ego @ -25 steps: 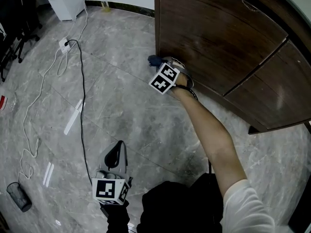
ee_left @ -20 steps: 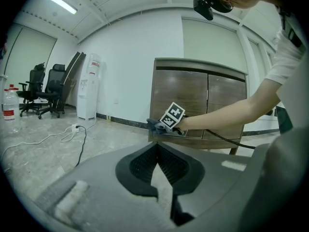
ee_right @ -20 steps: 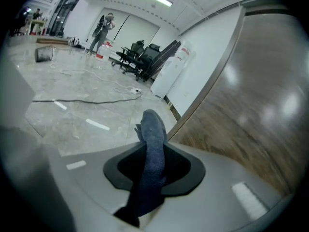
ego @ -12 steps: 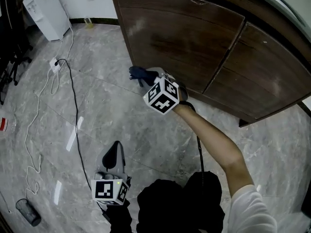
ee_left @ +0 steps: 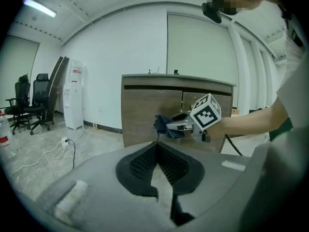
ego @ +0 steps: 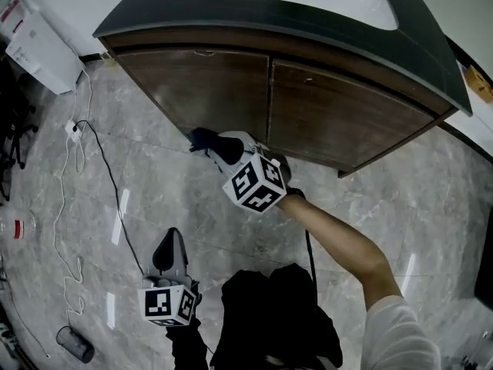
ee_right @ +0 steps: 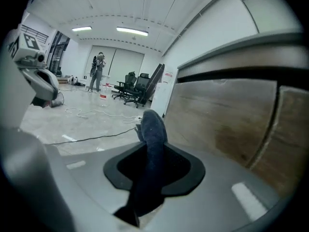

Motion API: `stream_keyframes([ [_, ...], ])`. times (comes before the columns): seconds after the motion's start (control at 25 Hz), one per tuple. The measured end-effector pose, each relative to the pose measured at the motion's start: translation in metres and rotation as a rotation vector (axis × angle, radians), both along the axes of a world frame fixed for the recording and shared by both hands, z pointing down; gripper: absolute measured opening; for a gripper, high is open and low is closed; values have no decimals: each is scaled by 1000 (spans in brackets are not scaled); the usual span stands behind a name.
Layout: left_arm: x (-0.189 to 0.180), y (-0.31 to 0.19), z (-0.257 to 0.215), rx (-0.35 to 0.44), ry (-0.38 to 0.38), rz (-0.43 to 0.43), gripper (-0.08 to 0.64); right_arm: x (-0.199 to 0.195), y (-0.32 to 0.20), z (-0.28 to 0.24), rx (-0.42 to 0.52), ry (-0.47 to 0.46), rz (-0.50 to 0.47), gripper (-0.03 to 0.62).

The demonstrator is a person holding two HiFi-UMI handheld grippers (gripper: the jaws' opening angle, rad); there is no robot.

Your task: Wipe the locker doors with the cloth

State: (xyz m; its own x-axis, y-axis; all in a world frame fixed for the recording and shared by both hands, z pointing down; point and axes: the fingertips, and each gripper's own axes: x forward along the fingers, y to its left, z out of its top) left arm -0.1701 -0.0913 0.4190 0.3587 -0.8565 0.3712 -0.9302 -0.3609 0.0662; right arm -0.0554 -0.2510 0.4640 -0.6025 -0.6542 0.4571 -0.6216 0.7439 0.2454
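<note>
Clamped between the narrowed jaws of the right hand-held gripper (ego: pixel 212 146): a dark blue cloth (ee_right: pixel 153 129), bunched and poking out past the tips. Held up close to the lower edge of the left locker door (ego: pixel 208 83), contact with the wood unclear. Lower down, well apart over the grey floor (ego: pixel 154 176): left hand-held gripper (ee_left: pixel 158 146), jaws together on nothing.

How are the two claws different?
The right claw holds a dark blue cloth; the left claw is shut on nothing. The right claw is up near the locker doors; the left claw is farther back, over the floor. Both carry a cube with square markers.
</note>
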Motion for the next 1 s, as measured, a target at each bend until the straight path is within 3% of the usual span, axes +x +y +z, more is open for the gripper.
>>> stream_keyframes([
  [0.24,25,5,-115,-50,-1,64,3,52,81,-89,-104,-45,130,94],
  [0.52,70,-4,-266,-15,34,146,3,124,143,-213,-161,-114,340,94],
  [1.0,140,27,-432,58,36,267,3,200,221,-426,-52,-283,588,94],
])
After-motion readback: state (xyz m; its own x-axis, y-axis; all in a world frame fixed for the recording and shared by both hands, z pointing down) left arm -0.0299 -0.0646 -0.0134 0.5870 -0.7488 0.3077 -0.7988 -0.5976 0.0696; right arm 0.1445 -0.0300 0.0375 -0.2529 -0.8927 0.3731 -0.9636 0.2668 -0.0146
